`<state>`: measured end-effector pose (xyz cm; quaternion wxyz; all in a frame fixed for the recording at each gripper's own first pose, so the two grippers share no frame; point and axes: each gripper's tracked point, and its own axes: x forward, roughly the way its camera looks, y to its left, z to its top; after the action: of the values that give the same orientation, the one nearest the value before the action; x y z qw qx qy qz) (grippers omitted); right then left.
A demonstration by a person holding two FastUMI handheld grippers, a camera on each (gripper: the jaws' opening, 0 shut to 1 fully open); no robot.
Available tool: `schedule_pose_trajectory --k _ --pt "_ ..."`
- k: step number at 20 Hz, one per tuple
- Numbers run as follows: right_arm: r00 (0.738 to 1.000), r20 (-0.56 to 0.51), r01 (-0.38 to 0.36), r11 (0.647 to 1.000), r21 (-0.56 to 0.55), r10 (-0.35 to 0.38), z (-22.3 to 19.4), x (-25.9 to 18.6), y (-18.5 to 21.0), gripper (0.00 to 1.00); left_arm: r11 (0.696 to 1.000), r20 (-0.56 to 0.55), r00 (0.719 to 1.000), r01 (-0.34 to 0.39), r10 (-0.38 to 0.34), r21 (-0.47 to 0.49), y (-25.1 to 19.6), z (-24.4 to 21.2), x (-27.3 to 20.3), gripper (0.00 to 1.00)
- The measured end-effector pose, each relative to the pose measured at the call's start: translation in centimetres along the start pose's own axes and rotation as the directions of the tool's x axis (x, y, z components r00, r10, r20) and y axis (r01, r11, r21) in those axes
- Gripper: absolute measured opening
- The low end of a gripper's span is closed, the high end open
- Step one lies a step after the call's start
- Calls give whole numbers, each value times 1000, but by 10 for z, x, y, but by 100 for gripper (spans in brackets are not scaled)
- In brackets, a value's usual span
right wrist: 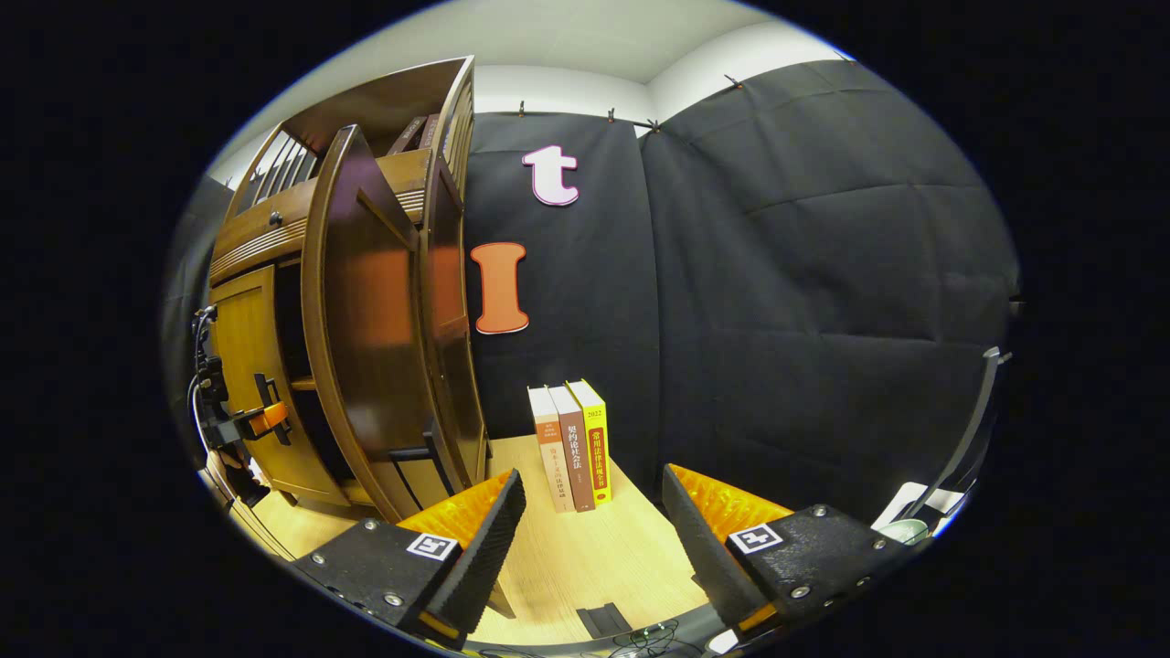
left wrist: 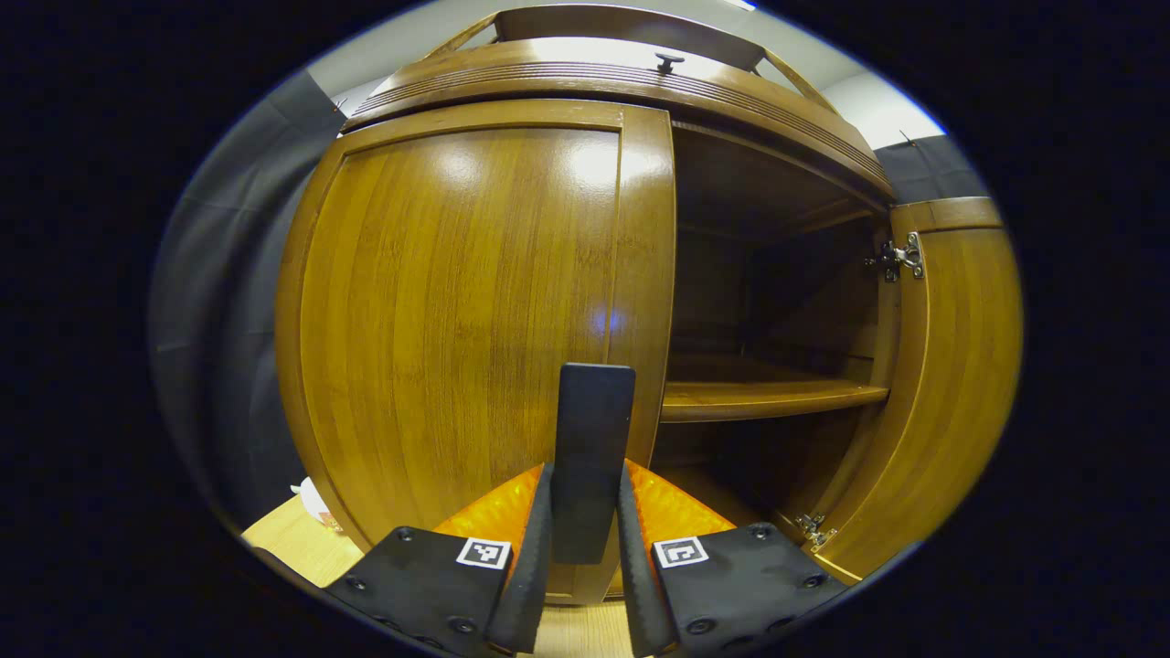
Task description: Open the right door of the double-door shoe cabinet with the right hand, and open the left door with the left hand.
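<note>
- One shoe cabinet (left wrist: 512, 82) stands on the worktop (right wrist: 594, 557) with two doors: the left door (left wrist: 457, 320) closed, the right door (left wrist: 951, 384) swung open.
- Left gripper (left wrist: 585, 557): jaws clamped on the left door's handle (left wrist: 592, 439).
- Right gripper (right wrist: 592, 539): jaws apart, holding nothing.
- Three books (right wrist: 574, 448) stand upright beside the cabinet.

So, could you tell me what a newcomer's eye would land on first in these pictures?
Probably the wooden shoe cabinet looming close in the left gripper view: its left door is closed, with the left gripper shut on the dark handle, while the right door stands swung open. In the right gripper view, three upright books stand against the wall.
</note>
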<state>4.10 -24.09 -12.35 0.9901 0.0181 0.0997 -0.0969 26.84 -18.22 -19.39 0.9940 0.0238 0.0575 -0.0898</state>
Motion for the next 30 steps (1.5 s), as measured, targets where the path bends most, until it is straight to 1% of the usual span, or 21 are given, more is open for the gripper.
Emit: schedule_pose_trajectory --k 1,3,5,6,7,8,9,10,11,13,15,16,19,21,22,24,25,26,27,29,30 --pt "1000 2 -3 1000 -4 3 2 -1 1 99 1000 -22 1000 7 -7 24 0 -2 -3 36" --pt "1000 6 -6 1000 -4 6 3 -3 4 99 1000 -18 1000 15 -15 2 1 0 -11 32" --pt "1000 14 -7 1000 -3 7 5 -7 7 86 999 -4 999 35 -35 0 1 1 -23 33" --pt "1000 15 -10 1000 -5 10 6 -7 9 92 999 -6 999 43 -43 8 1 0 -29 28" --pt "1000 17 -13 1000 -8 13 7 -9 10 99 999 -7 999 52 -52 12 2 0 -36 30" --pt "1000 20 -17 1000 -12 17 8 -10 13 86 998 -11 998 58 -58 9 4 -1 -42 33" --pt "1000 24 -18 1000 -15 19 9 -13 14 99 998 -13 998 62 -61 5 5 -1 -48 31" --pt "999 27 -21 1000 -18 22 11 -14 16 99 998 -15 998 64 -64 5 7 -1 -55 30" --pt "999 29 -24 1000 -20 24 11 -17 17 94 998 -17 998 64 -64 7 9 -1 -61 33" --pt "999 32 -27 999 -25 27 12 -21 21 86 998 -23 998 60 -60 8 14 -1 -74 27" --pt "999 35 -35 999 -28 36 12 -24 27 92 998 -25 998 57 -57 7 18 -1 -87 30" --pt "999 36 -40 999 -29 41 12 -27 30 92 998 -26 998 55 -55 6 22 -1 -94 27" --pt "998 45 -40 999 -36 42 14 -37 36 92 999 -24 999 49 -49 11 31 -1 -113 27" --pt "997 54 -45 998 -37 47 17 -42 42 86 999 -24 999 47 -47 4 38 -1 -125 27" --pt "997 57 -49 998 -40 52 18 -47 46 92 999 -23 999 46 -46 1 40 -3 -127 28" --pt "997 60 -49 998 -50 52 18 -52 49 92 999 -15 999 43 -43 0 47 -4 -139 30" --pt "997 61 -50 998 -50 53 17 -59 51 86 999 -12 999 42 -42 1 51 -5 -144 29" --pt "997 61 -51 998 -49 54 17 -64 53 86 999 -10 999 39 -39 0 56 -1 -149 28" --pt "997 62 -53 997 -49 56 18 -66 56 92 999 -6 999 36 -36 0 61 1 -156 27" --pt "996 67 -55 997 -55 59 19 -75 64 92 1000 1 1000 27 -27 0 69 0 -167 30" --pt "996 71 -56 997 -59 60 20 -79 68 92 1000 2 1000 21 -21 -1 74 0 -171 27"
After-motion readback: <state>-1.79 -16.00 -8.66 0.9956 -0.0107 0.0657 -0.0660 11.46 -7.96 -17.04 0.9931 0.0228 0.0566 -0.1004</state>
